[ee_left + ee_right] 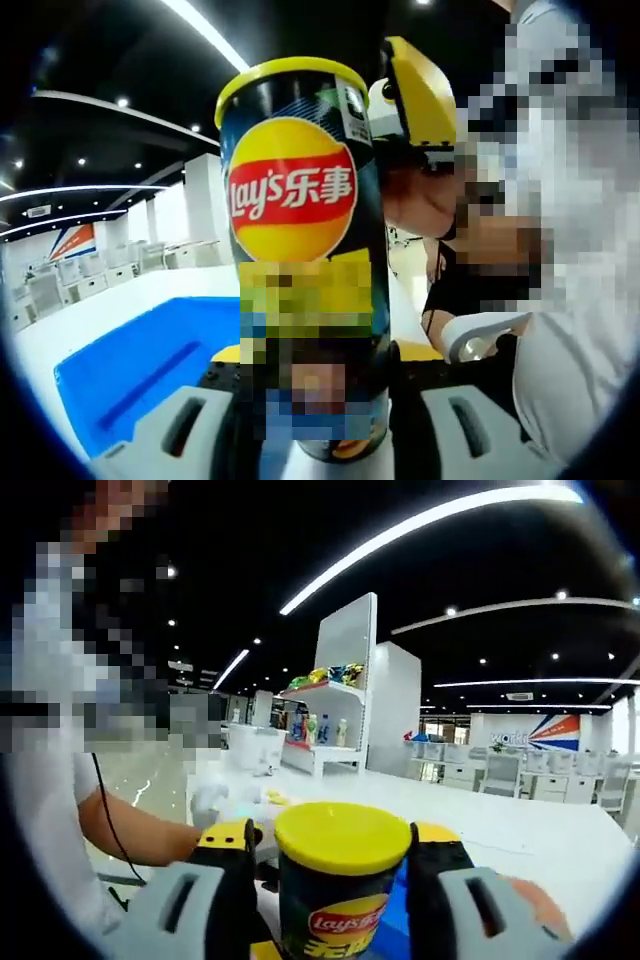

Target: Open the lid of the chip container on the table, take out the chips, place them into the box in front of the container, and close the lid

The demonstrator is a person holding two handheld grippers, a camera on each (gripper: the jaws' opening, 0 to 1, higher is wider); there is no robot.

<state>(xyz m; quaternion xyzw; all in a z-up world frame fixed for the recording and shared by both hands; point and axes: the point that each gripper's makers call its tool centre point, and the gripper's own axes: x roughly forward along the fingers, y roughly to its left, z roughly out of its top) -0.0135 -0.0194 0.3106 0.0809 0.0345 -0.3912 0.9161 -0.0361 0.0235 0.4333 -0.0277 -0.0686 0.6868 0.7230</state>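
— On the white table, what lies past the can?

— Left of it, a blue box sits flat on the tabletop. Farther off, white chairs and counters line the hall under a black ceiling with long light strips.

— And the chip container itself?

— Upright between the jaws of the left gripper, which press on its lower sides. Its yellow lid is on.

— Does the right gripper view agree?

— Yes. There the right gripper has its jaws on either side of the container's top, close against the yellow lid; whether they actually squeeze it I cannot tell. Beyond, the white table runs far right, and a white shelf unit with coloured packets and bottles stands at the back.

— Anyone nearby?

— A person in a white shirt is on the right in the left gripper view, an arm reaching in at the left of the right gripper view.
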